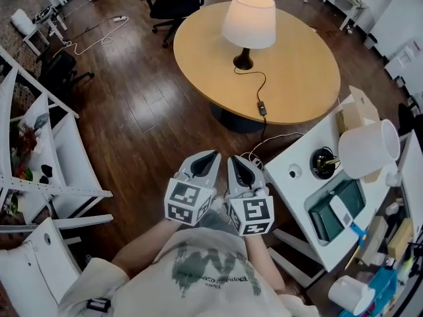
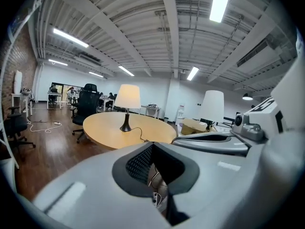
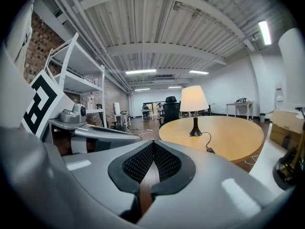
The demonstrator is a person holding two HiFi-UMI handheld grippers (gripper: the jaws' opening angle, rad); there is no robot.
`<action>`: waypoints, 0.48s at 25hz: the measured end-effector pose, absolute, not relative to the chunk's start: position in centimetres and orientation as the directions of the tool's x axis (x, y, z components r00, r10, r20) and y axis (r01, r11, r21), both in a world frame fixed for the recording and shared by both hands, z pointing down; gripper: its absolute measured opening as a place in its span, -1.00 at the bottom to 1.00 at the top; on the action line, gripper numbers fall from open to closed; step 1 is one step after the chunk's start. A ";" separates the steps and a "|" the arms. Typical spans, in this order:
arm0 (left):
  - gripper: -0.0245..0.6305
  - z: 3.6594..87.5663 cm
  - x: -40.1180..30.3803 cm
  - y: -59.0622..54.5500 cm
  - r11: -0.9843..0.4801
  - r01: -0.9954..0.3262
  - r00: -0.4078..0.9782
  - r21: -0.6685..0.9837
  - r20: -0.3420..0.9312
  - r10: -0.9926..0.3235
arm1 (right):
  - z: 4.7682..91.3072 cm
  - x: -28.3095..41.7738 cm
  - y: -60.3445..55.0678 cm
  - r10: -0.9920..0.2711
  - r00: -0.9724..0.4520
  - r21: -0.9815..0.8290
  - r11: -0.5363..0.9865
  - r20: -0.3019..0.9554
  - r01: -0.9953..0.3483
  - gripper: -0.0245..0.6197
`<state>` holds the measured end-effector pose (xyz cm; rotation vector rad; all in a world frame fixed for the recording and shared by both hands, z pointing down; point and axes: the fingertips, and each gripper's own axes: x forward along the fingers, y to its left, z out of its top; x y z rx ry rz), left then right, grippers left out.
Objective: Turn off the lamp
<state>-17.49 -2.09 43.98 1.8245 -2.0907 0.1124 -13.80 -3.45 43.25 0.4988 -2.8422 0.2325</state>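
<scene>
Head view, closest stuff first: my left gripper (image 1: 206,164) and right gripper (image 1: 243,172) sit side by side right in front of my chest, over the wood floor (image 1: 145,117). Both gripper views say the same thing: jaws closed tip to tip with nothing in them, just a bit of floor showing through the gap lower down.

Just to my right there's a white worktop (image 1: 297,154) with a second lamp (image 1: 369,149) on it. Its shade looks unlit, so I doubt that's the one.

Progress, as I'd judge it: basically zero. On the round worktop (image 1: 310,65), just inside the near edge, a small dark block sits on the cord (image 1: 259,78), and I'm guessing it's the inline switch (image 1: 262,108). The cord leads back to the lamp (image 1: 248,22) around the middle, well apart from me. Its shade is glowing, so it's still on. Everything's left: get over there, reach the switch, flip it.

Hard to make out:
- Past the near edge the cord drops off and I can't see where it plugs in.
- The switch is too small to tell its type or setting.
- The shade hides the bulb and socket, so I can't rule out a switch up there.
</scene>
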 end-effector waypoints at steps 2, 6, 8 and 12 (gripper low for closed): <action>-0.93 44.3 -18.0 -4.3 0.140 -0.974 -0.075 0.179 0.329 -0.941 | 43.6 -14.3 -5.5 -0.330 -0.904 -0.119 0.920 0.273 -0.372 -0.92; -0.93 44.8 -18.4 -8.9 0.092 -0.980 -0.025 0.175 0.349 -0.937 | 43.7 -14.9 -9.4 -0.361 -0.891 -0.128 0.905 0.277 -0.406 -0.92; -0.93 45.1 -18.4 -10.8 0.070 -0.983 -0.006 0.167 0.355 -0.935 | 43.7 -15.0 -11.0 -0.372 -0.887 -0.128 0.900 0.274 -0.417 -0.92; -0.93 45.8 -18.5 -13.9 0.030 -0.986 0.033 0.164 0.366 -0.930 | 43.7 -15.0 -13.9 -0.402 -0.875 -0.117 0.888 0.271 -0.444 -0.92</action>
